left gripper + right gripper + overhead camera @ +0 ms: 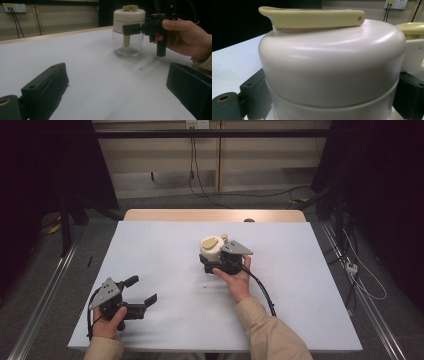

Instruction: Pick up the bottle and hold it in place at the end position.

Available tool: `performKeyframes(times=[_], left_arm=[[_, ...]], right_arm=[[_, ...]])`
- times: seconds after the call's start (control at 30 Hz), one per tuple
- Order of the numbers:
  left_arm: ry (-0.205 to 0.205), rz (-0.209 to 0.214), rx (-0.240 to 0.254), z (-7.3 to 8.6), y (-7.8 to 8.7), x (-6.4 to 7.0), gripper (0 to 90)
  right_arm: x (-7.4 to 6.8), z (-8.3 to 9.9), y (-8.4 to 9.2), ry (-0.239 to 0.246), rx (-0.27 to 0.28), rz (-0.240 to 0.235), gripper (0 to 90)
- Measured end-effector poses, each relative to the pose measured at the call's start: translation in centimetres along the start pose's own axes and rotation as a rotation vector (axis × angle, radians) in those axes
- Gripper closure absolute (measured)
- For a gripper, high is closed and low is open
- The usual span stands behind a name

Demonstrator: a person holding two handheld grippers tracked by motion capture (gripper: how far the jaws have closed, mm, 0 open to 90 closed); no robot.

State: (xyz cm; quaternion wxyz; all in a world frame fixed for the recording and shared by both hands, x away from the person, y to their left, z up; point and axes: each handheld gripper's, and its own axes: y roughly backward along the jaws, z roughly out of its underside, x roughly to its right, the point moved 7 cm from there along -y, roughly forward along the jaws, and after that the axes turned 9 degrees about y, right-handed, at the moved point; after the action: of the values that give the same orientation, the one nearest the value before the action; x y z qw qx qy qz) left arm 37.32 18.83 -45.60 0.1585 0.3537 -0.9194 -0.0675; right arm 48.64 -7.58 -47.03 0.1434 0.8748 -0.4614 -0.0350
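A jar with a cream lid, a yellowish flip handle and a clear glass base stands upright near the middle of the white table. My right gripper holds it from the near side, one black jaw on each flank of the lid. In the left gripper view the right gripper's jaw lies against the lid, with the person's hand behind it. My left gripper rests at the table's near left, open, with nothing between its fingers.
A small dark speck lies on the table just in front of the jar. A wooden strip runs along the far edge. Cables trail on the floor to the right, and metal rails flank both sides.
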Motion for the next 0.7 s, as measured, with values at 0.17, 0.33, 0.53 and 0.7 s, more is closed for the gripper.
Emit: performKeyframes(times=[0.17, 0.33, 0.53, 0.7], left_arm=[[0.002, 0.0, 0.0, -0.04, 0.01, 0.03, 3.2], [0.001, 0.001, 0.0, -0.01, 0.03, -0.01, 3.2], [0.002, 0.0, 0.001, -0.03, 0.02, -0.01, 3.1], [0.0, 0.0, 0.0, -0.06, -0.28, 0.06, 2.9]], right_arm=[[-0.06, -0.03, -0.3, -0.007, 0.003, -0.002, 7.4], [-0.5, 0.01, -0.45, 0.012, -0.004, -0.015, 7.4], [-0.49, 0.18, -0.31, 0.011, -0.014, -0.026, 7.3], [-0.31, 0.53, 0.04, -0.001, -0.018, -0.04, 7.0]])
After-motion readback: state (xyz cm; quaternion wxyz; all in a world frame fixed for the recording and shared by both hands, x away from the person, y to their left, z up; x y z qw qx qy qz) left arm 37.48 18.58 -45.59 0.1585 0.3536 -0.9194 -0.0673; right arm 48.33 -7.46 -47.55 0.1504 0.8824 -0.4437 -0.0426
